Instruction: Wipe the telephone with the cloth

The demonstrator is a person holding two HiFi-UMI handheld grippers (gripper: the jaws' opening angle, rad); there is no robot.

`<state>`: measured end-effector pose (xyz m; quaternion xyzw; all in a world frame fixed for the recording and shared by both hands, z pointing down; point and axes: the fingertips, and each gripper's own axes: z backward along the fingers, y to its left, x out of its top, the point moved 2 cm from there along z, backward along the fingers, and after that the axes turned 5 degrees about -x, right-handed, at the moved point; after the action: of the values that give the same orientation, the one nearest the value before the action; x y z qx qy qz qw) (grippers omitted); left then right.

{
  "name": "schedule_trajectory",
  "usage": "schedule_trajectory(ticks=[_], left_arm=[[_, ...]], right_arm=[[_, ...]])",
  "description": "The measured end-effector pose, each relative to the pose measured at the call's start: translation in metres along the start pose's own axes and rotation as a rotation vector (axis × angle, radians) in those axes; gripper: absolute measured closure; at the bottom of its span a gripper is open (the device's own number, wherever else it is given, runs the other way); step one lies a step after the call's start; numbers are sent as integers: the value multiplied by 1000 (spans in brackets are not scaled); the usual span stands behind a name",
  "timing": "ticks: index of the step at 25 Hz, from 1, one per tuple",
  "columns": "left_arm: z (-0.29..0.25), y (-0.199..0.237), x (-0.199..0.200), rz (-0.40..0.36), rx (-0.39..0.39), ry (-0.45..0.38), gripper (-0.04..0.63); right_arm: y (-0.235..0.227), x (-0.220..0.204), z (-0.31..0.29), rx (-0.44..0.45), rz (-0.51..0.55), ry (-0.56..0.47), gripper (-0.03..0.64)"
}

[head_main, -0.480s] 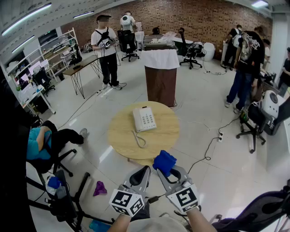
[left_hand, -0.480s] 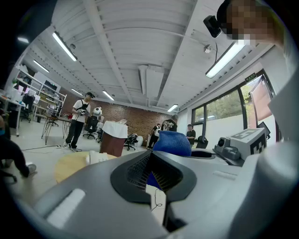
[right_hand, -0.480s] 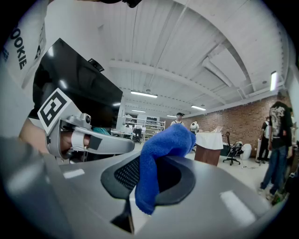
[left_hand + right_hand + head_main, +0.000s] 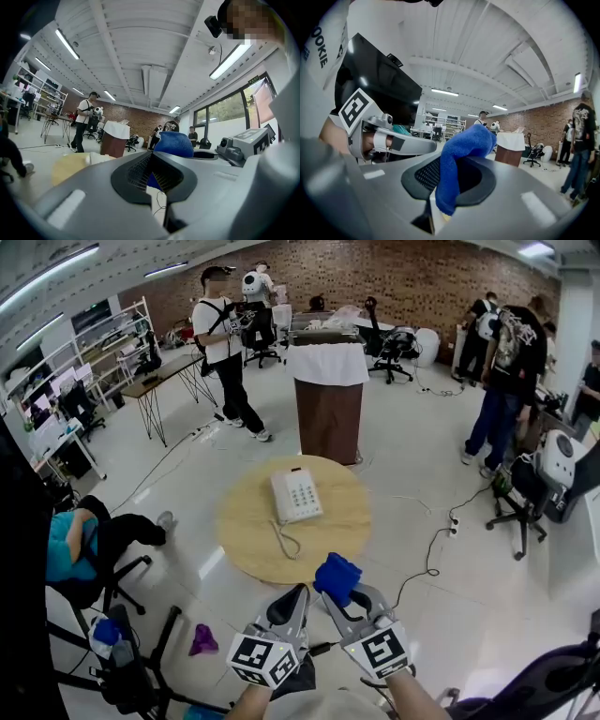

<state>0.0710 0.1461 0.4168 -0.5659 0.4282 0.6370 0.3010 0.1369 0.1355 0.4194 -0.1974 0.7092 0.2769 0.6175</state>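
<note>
Both hands sit low at the near edge of the head view, forearms coming in from below. The tools are side by side and roughly level, with their noses aimed toward the telephone (image 4: pixel 296 495) and converging at the tips. The square-marker cubes face up at the camera.

Left tool (image 4: pixel 300 592) - clenched. Its own view shows the two jaws meeting with nothing pinched between them; the blue seen past them belongs to the neighbouring tool. Right tool (image 4: pixel 336 598) - grasping the blue cloth (image 4: pixel 337 577). The cloth is bunched above the jaws, with a fold hanging down through the gap.

Writing: in the right gripper view we read the letters "OOKIE" (image 4: pixel 321 46) on a white surface at the upper left edge, with the start cut off. The cubes carry only black-and-white patterns. The print on the telephone's keypad is too small to read.

The telephone is white and lies flat near the middle of the round wooden bench (image 4: pixel 246 532), keypad up. Its cord (image 4: pixel 286 542) trails from it toward us. The cloth sits on our side of the telephone, slightly to its right and well apart from it, with no contact. The left tool is just left of the cloth and equally short of the telephone. Beyond the telephone stands a brown pedestal with a white cover (image 4: pixel 328 390).
</note>
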Motion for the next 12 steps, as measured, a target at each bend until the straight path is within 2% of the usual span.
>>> schedule_trajectory(ticks=[12], left_arm=[[-50,62,-1,36,-9,20,594]], right_arm=[[-32,-13,-69,-6,4,26,546]])
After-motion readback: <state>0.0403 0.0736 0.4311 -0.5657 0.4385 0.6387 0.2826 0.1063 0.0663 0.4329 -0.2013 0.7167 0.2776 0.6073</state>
